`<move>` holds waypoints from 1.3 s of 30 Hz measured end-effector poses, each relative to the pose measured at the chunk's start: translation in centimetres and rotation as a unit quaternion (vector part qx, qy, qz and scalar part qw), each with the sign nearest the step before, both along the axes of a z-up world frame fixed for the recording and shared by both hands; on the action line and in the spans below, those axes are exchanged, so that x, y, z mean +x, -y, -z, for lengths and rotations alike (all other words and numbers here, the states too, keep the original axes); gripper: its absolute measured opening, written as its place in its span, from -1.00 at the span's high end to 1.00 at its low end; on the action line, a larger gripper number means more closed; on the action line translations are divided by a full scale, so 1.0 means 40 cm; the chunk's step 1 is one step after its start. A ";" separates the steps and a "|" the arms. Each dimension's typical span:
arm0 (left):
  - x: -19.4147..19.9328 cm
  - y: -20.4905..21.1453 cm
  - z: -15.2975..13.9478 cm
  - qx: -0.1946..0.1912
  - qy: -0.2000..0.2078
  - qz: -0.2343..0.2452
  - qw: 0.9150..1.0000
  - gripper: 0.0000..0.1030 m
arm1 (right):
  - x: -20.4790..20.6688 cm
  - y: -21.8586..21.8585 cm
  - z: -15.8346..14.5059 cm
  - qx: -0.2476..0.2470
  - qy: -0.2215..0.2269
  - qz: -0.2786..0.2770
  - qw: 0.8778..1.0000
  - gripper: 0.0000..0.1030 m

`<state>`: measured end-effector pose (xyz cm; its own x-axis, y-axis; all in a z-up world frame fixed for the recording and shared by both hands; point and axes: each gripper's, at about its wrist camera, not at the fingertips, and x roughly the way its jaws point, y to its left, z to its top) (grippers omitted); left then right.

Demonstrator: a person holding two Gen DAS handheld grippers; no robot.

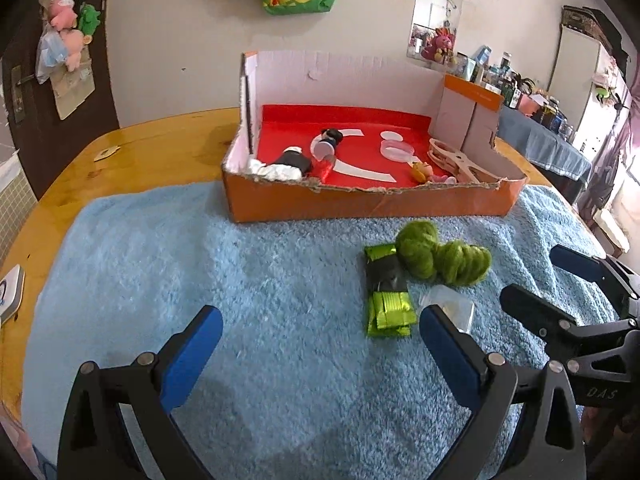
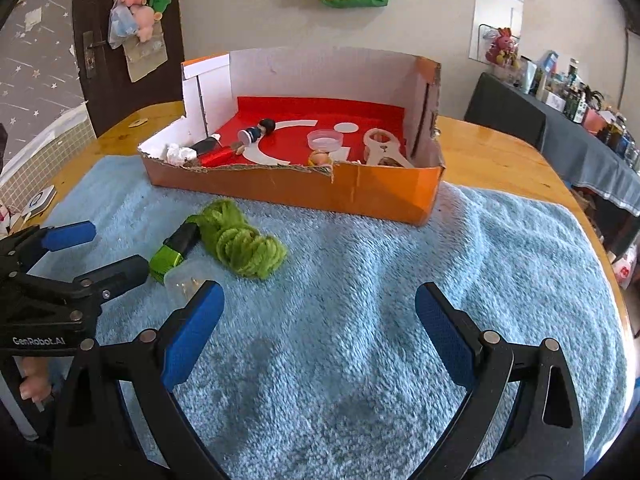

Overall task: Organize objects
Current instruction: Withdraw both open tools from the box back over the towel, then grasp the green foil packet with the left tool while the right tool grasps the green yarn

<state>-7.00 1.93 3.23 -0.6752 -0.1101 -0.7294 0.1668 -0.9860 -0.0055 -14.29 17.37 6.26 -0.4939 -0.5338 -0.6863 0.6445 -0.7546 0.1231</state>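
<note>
Orange box (image 1: 372, 202) with red floor, green yarn (image 1: 440, 258), light-blue towel (image 1: 240, 280).

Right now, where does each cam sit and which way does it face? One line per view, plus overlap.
Left wrist: on the left gripper, low over the blue towel, facing the orange box; own open fingers show, with the right gripper at its right edge.
Right wrist: on the right gripper, facing the same box from further right; own open fingers show, with the left gripper and a bit of hand at left.
Shared: box, towel, green yarn, green-black packet, clear container.
</note>
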 end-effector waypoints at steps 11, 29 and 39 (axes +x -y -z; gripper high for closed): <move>-0.076 -0.002 0.011 0.006 0.035 0.028 0.999 -0.77 | -0.051 0.032 -0.005 -0.022 0.045 -0.041 0.998 -0.89; -0.113 -0.008 0.018 0.022 0.051 0.079 0.995 0.09 | -0.063 0.100 0.017 -0.011 0.070 -0.124 0.990 0.28; -0.090 -0.017 0.001 0.040 0.041 0.095 0.994 0.52 | -0.053 0.084 -0.002 -0.024 0.055 -0.127 0.990 0.35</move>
